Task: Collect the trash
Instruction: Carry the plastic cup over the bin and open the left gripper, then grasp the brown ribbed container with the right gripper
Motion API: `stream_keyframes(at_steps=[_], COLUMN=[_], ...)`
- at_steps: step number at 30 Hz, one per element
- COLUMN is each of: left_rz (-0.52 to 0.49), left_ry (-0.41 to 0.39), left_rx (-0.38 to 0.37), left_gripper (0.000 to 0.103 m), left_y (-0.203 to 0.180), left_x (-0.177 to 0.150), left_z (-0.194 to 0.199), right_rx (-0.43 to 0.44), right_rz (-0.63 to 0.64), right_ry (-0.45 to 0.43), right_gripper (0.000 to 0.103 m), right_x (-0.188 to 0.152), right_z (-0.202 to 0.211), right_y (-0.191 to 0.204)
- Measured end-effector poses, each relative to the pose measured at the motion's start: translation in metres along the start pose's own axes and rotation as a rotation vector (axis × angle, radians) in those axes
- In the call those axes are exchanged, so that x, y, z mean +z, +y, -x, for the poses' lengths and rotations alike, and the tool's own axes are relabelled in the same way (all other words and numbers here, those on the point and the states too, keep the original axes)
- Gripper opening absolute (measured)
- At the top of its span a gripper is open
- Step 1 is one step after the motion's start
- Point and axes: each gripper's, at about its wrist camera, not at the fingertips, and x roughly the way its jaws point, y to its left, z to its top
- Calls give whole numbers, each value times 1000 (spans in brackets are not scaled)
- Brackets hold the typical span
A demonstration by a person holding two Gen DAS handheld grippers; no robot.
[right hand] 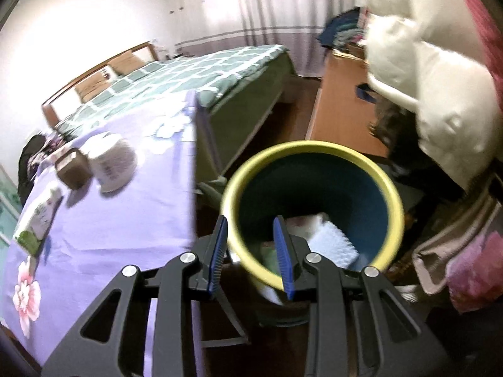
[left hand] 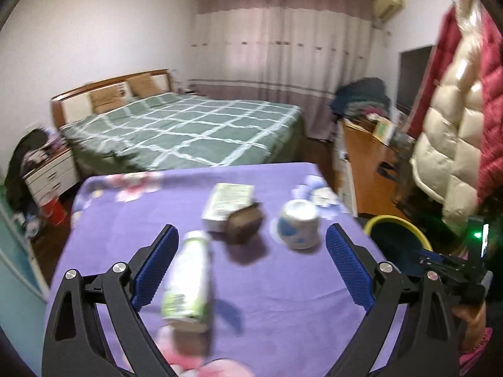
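Observation:
On the purple flowered tablecloth (left hand: 283,298) lie a green-and-white bottle (left hand: 187,279) on its side, a green-and-white carton (left hand: 228,202), a small brown box (left hand: 245,224) and a white cup (left hand: 298,226). My left gripper (left hand: 253,229) hovers over the cloth, wide open, with the bottle close to its left finger and nothing gripped. A dark bin with a yellow rim (right hand: 314,149) stands on the floor beside the table and holds white and light-blue trash (right hand: 327,242). My right gripper (right hand: 250,220) hangs over the bin's near rim, its jaws partly apart, pinching nothing.
A bed with a green checked cover (left hand: 188,125) stands behind the table. A wooden desk (left hand: 367,163) runs along the right. A person in a puffy white and red jacket (left hand: 446,144) stands next to the bin. The same cup (right hand: 111,163) and bottle (right hand: 41,216) show on the table's left.

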Motion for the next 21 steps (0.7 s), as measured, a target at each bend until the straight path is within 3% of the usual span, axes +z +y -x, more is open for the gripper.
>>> stream_keyframes(at_steps=[11, 17, 21], left_rz=[100, 160, 168], left_ry=[-48, -20, -5], left_rx=[120, 121, 111], left_gripper=[93, 94, 94], left_y=[92, 118, 121], left_x=[-19, -32, -36], left_z=[32, 27, 21], right_rx=[152, 251, 277], right_rz=[169, 261, 313], right_ry=[6, 25, 31], right_gripper=[33, 34, 48], right_x=[24, 32, 41], right_z=[-15, -30, -48], right_y=[122, 184, 218])
